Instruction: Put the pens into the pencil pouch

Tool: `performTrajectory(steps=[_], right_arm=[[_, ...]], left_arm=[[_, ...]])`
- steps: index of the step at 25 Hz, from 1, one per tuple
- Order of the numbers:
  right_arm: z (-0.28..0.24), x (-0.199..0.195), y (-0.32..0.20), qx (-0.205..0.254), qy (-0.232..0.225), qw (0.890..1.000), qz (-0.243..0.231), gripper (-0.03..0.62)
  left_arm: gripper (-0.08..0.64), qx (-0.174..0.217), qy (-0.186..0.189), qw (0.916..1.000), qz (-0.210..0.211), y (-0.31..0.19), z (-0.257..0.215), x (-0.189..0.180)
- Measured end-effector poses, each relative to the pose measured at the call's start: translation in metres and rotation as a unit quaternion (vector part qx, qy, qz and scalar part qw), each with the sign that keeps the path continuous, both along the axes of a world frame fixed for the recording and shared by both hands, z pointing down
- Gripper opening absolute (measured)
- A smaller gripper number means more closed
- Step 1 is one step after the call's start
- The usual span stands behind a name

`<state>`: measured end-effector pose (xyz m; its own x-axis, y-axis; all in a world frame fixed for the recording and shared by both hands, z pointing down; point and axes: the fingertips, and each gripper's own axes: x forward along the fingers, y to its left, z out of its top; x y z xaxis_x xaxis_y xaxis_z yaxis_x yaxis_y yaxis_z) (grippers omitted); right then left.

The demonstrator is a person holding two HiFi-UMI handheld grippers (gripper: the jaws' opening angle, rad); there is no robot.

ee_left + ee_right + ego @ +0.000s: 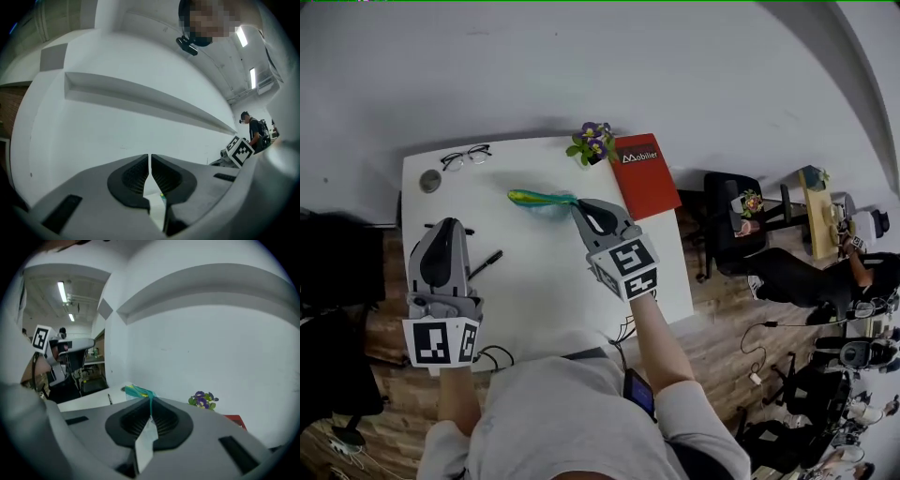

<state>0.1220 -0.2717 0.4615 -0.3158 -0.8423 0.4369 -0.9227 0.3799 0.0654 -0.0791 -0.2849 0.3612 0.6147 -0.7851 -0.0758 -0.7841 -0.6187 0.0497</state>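
The right gripper (pixel 577 208) is clamped on 1 end of the pouch (pixel 538 199): its own view shows a thin teal strip of the pouch pinched between the ribbed black pads. From there the soft green, yellow and teal cloth body trails toward the desk's (pixel 544 300) far left, seemingly raised off the white top near the far edge. Whether its mouth is open cannot be made out. The left gripper (pixel 442 228) has its jaws drawn together with only a sliver between them, and nothing is held. 1 slim black pen (pixel 487 262) lies flat on the desk just beside it, near the left edge, its long axis slanting toward the far right. A 2nd dark stick (pixel 467 230), likely another pen, shows partly behind that gripper's tip. The left hand is clearly the nearer for both pens. They are thin, smooth and hard, so they probably want a pinch across the barrel.
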Motion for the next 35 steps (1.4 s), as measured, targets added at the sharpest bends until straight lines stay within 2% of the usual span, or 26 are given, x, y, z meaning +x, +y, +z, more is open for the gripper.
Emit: performTrajectory(steps=[4,6,14,19,23,27,31,33,35], right_arm=[[-0.034,-0.008,0.015,0.022,-0.073,0.997,-0.02,0.037],[-0.043,-0.01,0.025,0.028,-0.095,0.995,-0.032,0.037],[-0.055,-0.022,0.045,0.042,-0.117,0.99,-0.067,0.037],[-0.056,-0.032,0.052,0.044,-0.129,0.987,-0.08,0.037],[-0.058,-0.038,0.058,0.046,-0.141,0.985,-0.087,0.037],[-0.06,-0.044,0.064,0.048,-0.15,0.984,-0.087,0.037],[-0.059,-0.05,0.071,0.047,-0.145,0.985,-0.084,0.037],[-0.058,-0.05,0.073,0.045,-0.142,0.986,-0.078,0.037],[-0.057,-0.049,0.074,0.044,-0.141,0.987,-0.07,0.037]], left_arm=[[0.04,0.015,-0.005,0.9994,-0.031,0.018,-0.016,-0.013],[0.04,0.018,-0.006,0.9986,-0.049,0.027,-0.019,-0.02],[0.04,0.021,-0.017,0.9933,-0.112,0.064,-0.022,-0.046],[0.04,0.011,-0.04,0.9918,-0.121,0.076,-0.011,-0.059],[0.04,-0.018,-0.083,0.9929,-0.083,0.075,0.016,-0.054],[0.041,-0.056,-0.141,0.9884,-0.007,0.07,0.052,-0.037],[0.046,-0.102,-0.189,0.9737,0.077,0.066,0.093,-0.02],[0.111,-0.125,-0.205,0.9636,0.117,0.064,0.111,-0.01],[0.132,-0.143,-0.222,0.953,0.148,0.06,0.128,-0.001]])
